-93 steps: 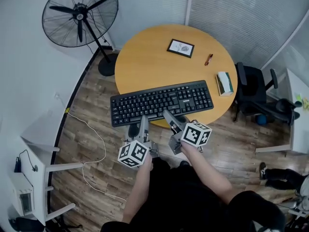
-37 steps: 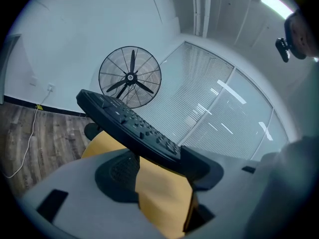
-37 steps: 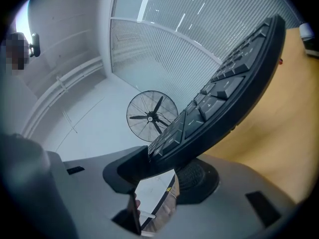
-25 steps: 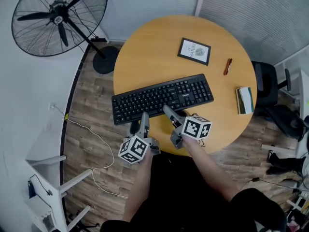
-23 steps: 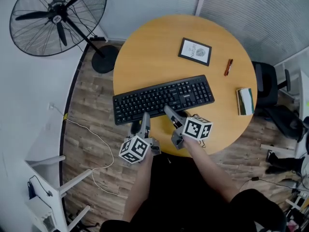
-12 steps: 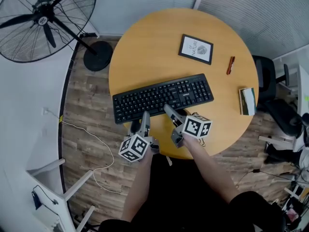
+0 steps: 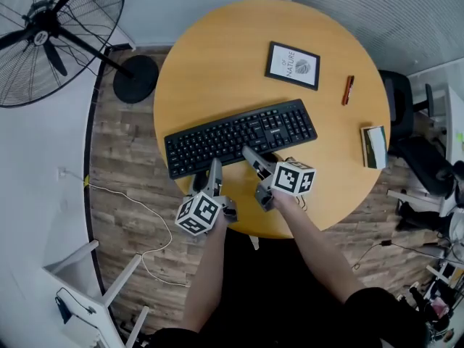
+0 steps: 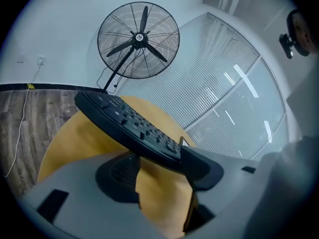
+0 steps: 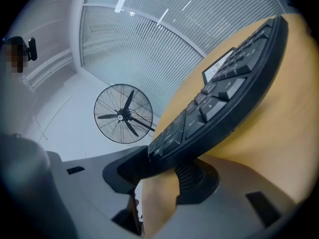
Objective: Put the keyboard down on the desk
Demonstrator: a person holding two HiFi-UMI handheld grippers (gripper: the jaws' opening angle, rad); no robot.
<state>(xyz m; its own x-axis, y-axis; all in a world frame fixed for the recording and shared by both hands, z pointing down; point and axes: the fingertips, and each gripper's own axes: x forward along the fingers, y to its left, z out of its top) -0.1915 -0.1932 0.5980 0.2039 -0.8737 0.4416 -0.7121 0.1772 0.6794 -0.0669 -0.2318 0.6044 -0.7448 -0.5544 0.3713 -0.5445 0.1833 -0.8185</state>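
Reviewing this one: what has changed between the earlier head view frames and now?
The black keyboard has been carried from overhanging the near rim of the round wooden table to further in over its top. The left gripper and the right gripper went with it and still clamp its near edge between their fingers; nothing was let go. The framed picture, red pen and book stayed put.

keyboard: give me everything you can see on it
The keyboard is black, full-size with number pad, plastic-looking, keys up. It lies slantwise over the near part of the round wooden desk. Left tongs and right tongs each clamp its near edge. Whether it rests on the desk is unclear.
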